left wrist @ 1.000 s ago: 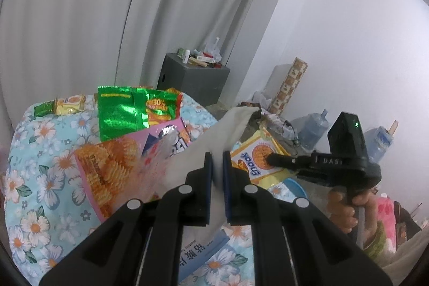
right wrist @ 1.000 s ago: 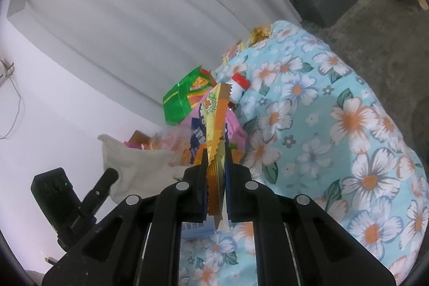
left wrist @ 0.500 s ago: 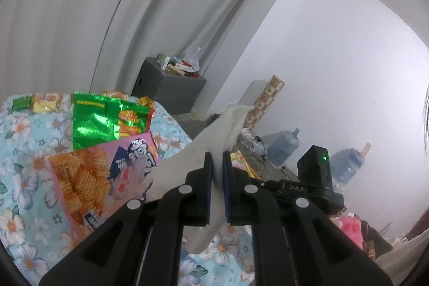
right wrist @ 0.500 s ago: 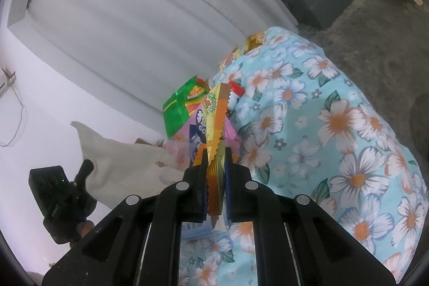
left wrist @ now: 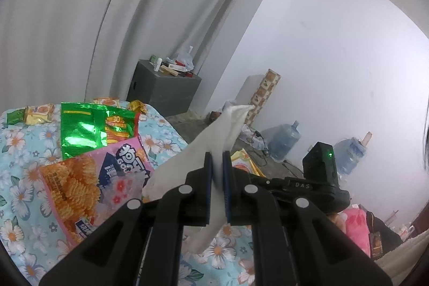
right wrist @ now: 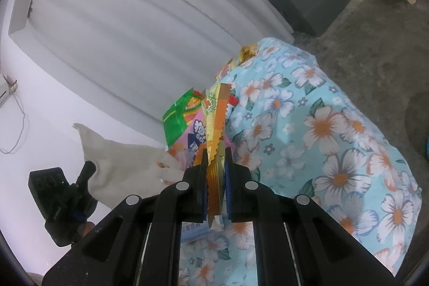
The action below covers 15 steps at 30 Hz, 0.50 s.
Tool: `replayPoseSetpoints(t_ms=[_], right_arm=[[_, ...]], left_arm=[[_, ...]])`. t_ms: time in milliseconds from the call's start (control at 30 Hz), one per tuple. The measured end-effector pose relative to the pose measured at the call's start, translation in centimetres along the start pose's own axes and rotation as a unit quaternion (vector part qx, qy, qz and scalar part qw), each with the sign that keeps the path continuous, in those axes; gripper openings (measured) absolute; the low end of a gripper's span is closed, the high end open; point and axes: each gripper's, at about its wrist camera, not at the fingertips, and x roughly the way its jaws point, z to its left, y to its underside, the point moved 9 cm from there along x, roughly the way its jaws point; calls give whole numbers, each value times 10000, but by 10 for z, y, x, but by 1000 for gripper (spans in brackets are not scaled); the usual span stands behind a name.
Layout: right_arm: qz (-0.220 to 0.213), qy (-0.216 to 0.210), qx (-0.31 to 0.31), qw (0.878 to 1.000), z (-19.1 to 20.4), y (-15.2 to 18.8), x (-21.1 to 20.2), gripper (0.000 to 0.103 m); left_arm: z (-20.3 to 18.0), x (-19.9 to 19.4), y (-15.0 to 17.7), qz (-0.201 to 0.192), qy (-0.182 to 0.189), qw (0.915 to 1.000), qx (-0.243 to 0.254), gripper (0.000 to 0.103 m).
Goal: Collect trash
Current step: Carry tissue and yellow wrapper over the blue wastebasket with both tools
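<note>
My left gripper (left wrist: 217,160) is shut on the edge of a white cloth bag (left wrist: 214,136), held up above the floral-covered table (left wrist: 24,152). The bag also shows in the right wrist view (right wrist: 120,162), hanging from the left gripper's body (right wrist: 61,197). My right gripper (right wrist: 216,160) is shut on a yellow and orange snack wrapper (right wrist: 215,122), held upright over the table (right wrist: 321,130). The wrapper's edge (left wrist: 245,161) and the right gripper's body (left wrist: 319,176) show to the right of the bag. A green foil bag (left wrist: 88,130) and a pink chip bag (left wrist: 93,178) lie on the table.
Small yellow wrappers (left wrist: 37,114) lie at the table's far edge. A dark cabinet (left wrist: 163,93) with clutter stands by the grey curtain. Two water jugs (left wrist: 284,138) and a patterned roll (left wrist: 264,95) stand on the floor by the white wall.
The left gripper has lifted the white bag higher. The right gripper with the yellow wrapper has come nearer to the bag.
</note>
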Motion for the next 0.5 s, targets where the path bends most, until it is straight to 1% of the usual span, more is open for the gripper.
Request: replayPoseSetpoints(t_ms=[233,367,500], right_arm=[[-181,-71,110,9998,-9,-4,-18,8],[-285,-132,166,9994,-14,-7,-29,8],[-384,-167,262,9988,-23,-11,-36,8]], left_arm=[[-11,15,-1,106,-29,9997,195,7],[-24,26,1,170,-86,9991,383,7],[-36,36,0,245,-67,9985,495,7]])
